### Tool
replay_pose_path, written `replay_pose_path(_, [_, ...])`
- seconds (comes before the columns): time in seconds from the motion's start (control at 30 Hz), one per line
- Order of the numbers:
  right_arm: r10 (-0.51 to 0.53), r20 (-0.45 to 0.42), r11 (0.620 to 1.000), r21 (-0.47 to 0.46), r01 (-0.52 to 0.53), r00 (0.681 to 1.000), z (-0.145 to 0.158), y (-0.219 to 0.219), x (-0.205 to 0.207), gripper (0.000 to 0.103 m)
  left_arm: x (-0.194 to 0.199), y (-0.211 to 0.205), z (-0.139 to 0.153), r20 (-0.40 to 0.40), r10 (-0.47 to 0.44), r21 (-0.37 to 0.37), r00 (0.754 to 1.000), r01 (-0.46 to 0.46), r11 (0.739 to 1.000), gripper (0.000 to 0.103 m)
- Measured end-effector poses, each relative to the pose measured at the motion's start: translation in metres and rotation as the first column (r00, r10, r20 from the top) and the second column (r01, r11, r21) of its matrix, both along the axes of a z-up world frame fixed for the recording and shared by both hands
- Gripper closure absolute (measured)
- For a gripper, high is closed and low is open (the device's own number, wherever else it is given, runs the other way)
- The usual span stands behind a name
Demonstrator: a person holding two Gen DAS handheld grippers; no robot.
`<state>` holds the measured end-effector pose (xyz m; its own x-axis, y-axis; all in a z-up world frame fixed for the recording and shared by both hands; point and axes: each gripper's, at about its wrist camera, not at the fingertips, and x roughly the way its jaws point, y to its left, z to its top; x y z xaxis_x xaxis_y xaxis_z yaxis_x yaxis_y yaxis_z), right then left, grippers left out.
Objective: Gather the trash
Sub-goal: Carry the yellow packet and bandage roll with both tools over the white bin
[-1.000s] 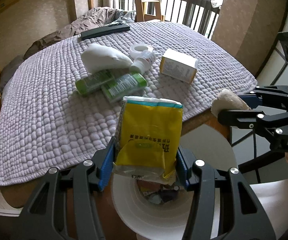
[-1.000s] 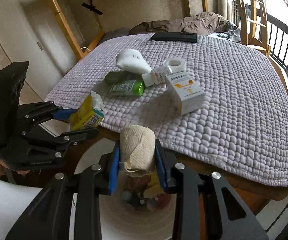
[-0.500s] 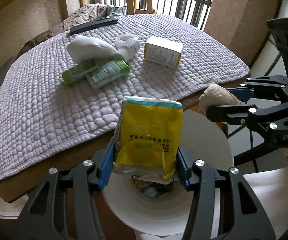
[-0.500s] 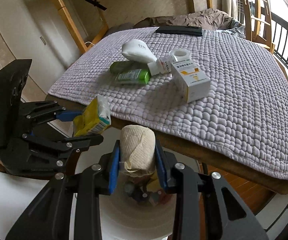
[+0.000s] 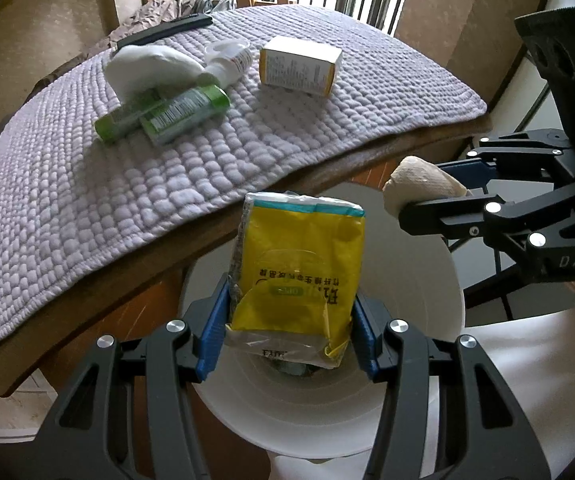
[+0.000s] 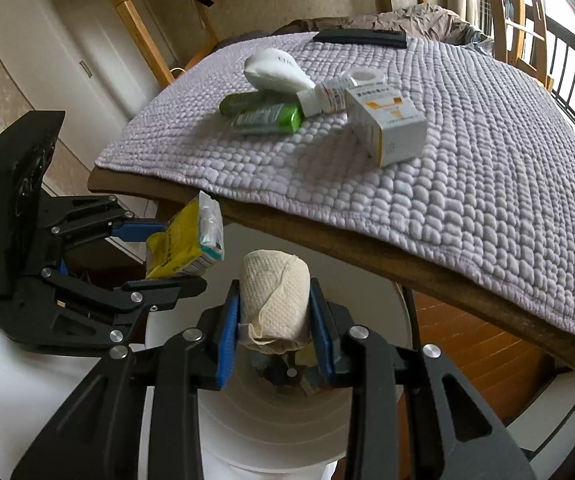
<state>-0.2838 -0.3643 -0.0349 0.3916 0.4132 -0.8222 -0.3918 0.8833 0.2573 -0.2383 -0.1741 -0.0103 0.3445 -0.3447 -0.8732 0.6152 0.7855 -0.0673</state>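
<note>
My left gripper is shut on a yellow tissue packet and holds it over the white trash bin. My right gripper is shut on a crumpled beige paper towel above the same bin. The right gripper with the towel shows at the right of the left wrist view. The left gripper with the packet shows at the left of the right wrist view. Some trash lies at the bin's bottom.
The table with a lilac quilted mat holds two green packets, a white pouch, a small bottle, a tape roll, a white-yellow box and a black remote. The table edge overhangs the bin.
Both grippers have drawn back from the table and lowered with their loads, so the bin now sits more fully under them.
</note>
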Motion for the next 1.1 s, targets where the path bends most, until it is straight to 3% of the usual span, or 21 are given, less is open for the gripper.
replay_pose_path(1.1, [0.007, -0.061, 1.0, -0.017, -0.008, 0.998, -0.026, 0.003, -0.005, 0.071, -0.014, -0.013, -0.024, -0.046, -0.061, 0.039, 0.997, 0.062, 0.997, 0.049])
